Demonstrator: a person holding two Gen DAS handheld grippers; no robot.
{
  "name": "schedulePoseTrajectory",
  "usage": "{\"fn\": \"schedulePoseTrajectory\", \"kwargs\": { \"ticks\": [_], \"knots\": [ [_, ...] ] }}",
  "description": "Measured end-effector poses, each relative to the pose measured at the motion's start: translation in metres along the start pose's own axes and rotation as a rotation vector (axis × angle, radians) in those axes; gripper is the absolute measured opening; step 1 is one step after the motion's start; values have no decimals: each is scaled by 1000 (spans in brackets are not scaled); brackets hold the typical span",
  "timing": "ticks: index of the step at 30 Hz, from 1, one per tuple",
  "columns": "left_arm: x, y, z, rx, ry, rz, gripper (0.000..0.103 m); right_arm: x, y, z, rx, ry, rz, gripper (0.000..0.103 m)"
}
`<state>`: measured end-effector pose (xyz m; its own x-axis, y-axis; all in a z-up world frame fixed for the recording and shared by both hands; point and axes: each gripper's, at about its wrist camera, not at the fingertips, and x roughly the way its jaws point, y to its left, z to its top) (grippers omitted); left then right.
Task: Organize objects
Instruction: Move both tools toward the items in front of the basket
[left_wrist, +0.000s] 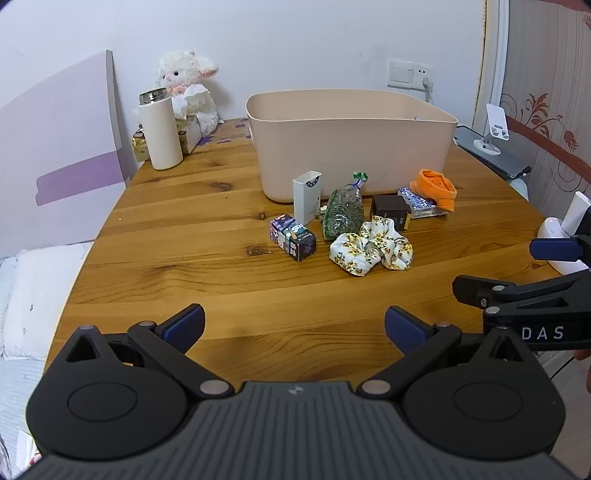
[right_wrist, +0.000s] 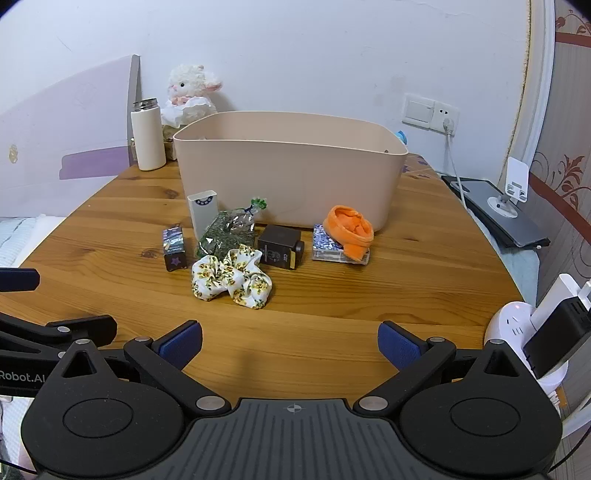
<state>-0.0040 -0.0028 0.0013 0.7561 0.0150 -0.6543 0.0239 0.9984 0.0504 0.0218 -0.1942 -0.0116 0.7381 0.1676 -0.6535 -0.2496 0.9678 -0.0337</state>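
Note:
A beige plastic bin (left_wrist: 351, 140) (right_wrist: 291, 166) stands at the back of the wooden table (left_wrist: 184, 240). In front of it lie a white upright box (left_wrist: 306, 197) (right_wrist: 202, 214), a purple patterned box (left_wrist: 292, 237) (right_wrist: 173, 247), a bag of dried herbs (left_wrist: 342, 212) (right_wrist: 227, 234), a floral scrunchie (left_wrist: 371, 246) (right_wrist: 231, 278), a dark brown box (left_wrist: 391, 211) (right_wrist: 279, 245), a blue-white packet (left_wrist: 419, 203) (right_wrist: 327, 247) and an orange cloth (left_wrist: 436, 186) (right_wrist: 349, 227). My left gripper (left_wrist: 294, 328) is open and empty near the front edge. My right gripper (right_wrist: 290, 341) is open and empty beside it.
A white thermos (left_wrist: 159, 131) (right_wrist: 147, 134), a plush lamb (left_wrist: 188, 88) (right_wrist: 192, 92) and small boxes stand at the back left. A laptop and phone stand (right_wrist: 506, 206) sit at the right. A white power strip with a plug (right_wrist: 535, 332) lies at the near right.

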Motion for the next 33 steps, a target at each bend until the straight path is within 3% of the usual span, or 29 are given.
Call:
{"fn": "schedulePoseTrajectory", "kwargs": {
  "ticks": [16,33],
  "knots": [
    [2,1,1,2,4,2,103,6,2,3,-1,13,5,103],
    [31,9,6,12,50,-19,103,31,6,7,-28,58,-9,103]
  ]
}}
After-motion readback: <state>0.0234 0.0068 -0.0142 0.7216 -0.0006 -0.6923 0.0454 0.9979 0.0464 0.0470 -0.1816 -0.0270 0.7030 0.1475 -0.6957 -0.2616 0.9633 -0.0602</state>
